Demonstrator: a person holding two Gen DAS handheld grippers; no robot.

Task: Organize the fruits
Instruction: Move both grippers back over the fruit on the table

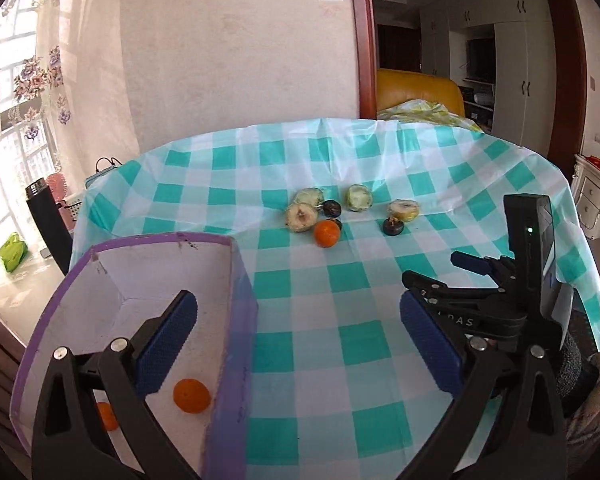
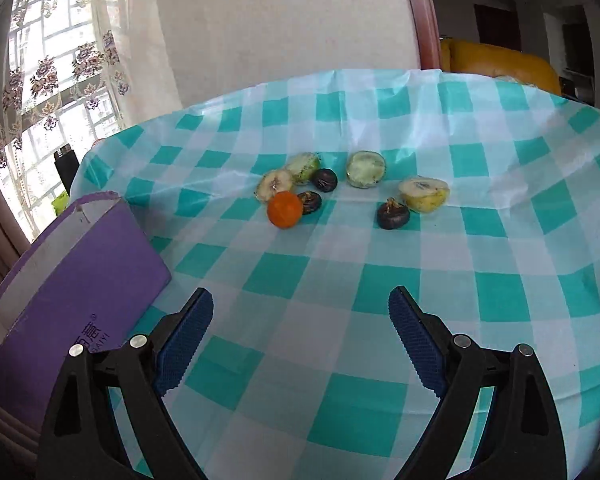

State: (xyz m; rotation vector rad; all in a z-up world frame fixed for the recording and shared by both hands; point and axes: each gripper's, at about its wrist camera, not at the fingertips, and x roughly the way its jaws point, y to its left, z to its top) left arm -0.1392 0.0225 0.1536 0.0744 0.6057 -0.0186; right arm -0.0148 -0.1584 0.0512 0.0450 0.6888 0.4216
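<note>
A purple box stands open at the near left of the table; two oranges lie inside it. My left gripper is open and empty, its left finger over the box. A third orange lies mid-table among several pale cut fruit halves and dark round fruits. In the right wrist view my right gripper is open and empty, well short of the orange, cut halves and dark fruits. The box is to its left.
The table wears a teal and white checked cloth. The right gripper's body shows at the right of the left wrist view. A wall and a yellow chair stand behind the table. A curtained window is at the left.
</note>
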